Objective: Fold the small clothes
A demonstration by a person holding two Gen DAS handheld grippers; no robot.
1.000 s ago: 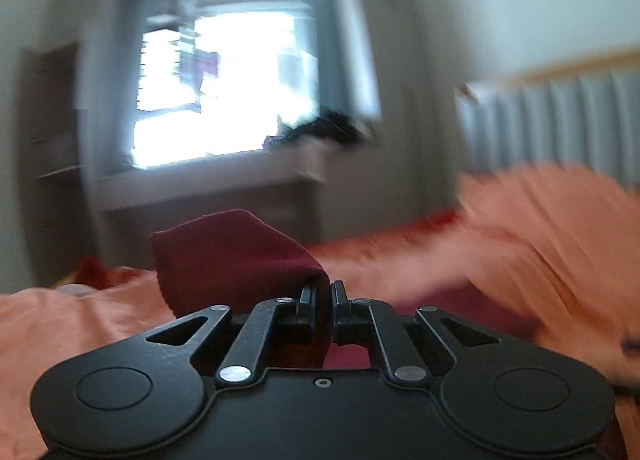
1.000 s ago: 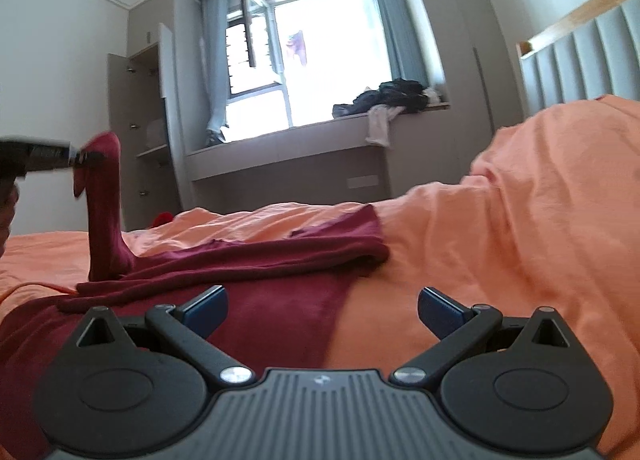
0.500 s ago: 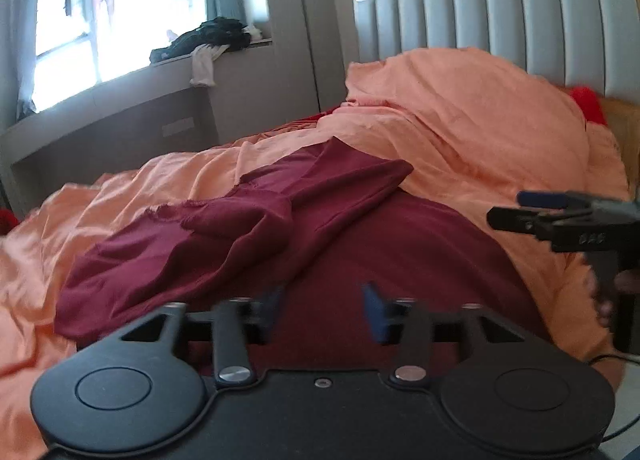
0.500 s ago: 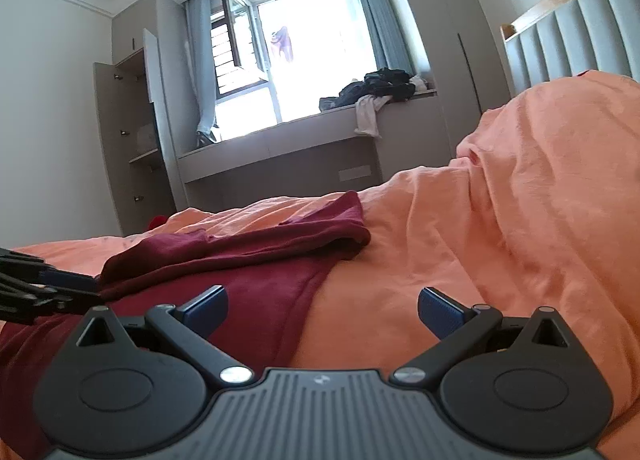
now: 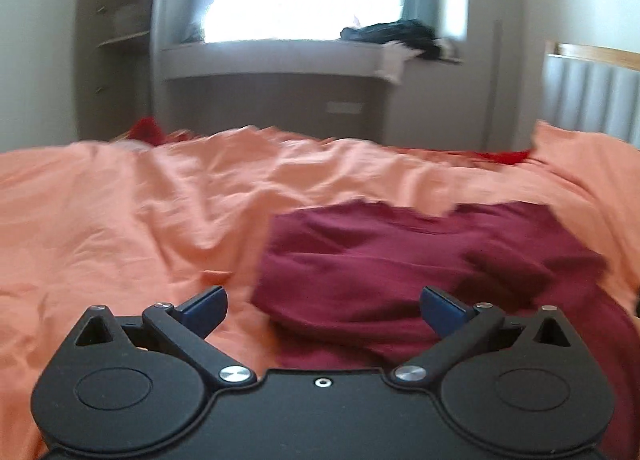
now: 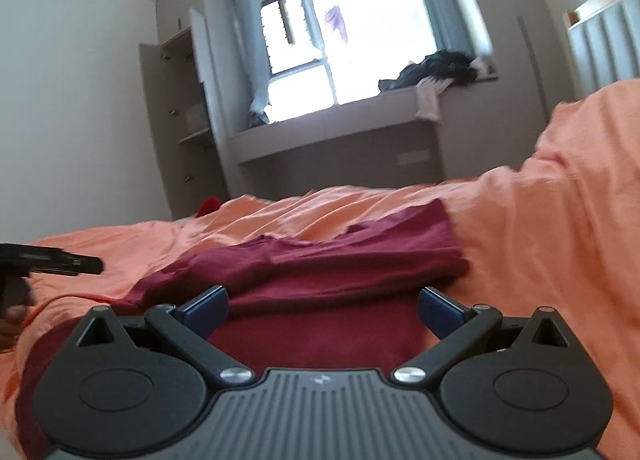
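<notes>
A dark red garment (image 5: 420, 260) lies partly folded on the orange bed cover (image 5: 120, 219), its upper layer doubled over the lower one. My left gripper (image 5: 322, 310) is open and empty, just in front of the garment's left edge. My right gripper (image 6: 322, 310) is open and empty, low over the garment (image 6: 320, 280) near its front part. The left gripper also shows at the left edge of the right wrist view (image 6: 52, 264), apart from the cloth.
The orange cover rises in a heap (image 6: 560, 199) on the right. A grey window bench (image 6: 340, 139) with a pile of dark clothes (image 6: 436, 69) stands behind the bed. An open wardrobe (image 6: 176, 119) is at the left. A padded headboard (image 5: 592, 99) is at the right.
My left gripper let go of the garment's corner, which now lies folded over on the bed. It opened wide and swung toward the garment's left edge. My right gripper stayed open and lowered slightly.
</notes>
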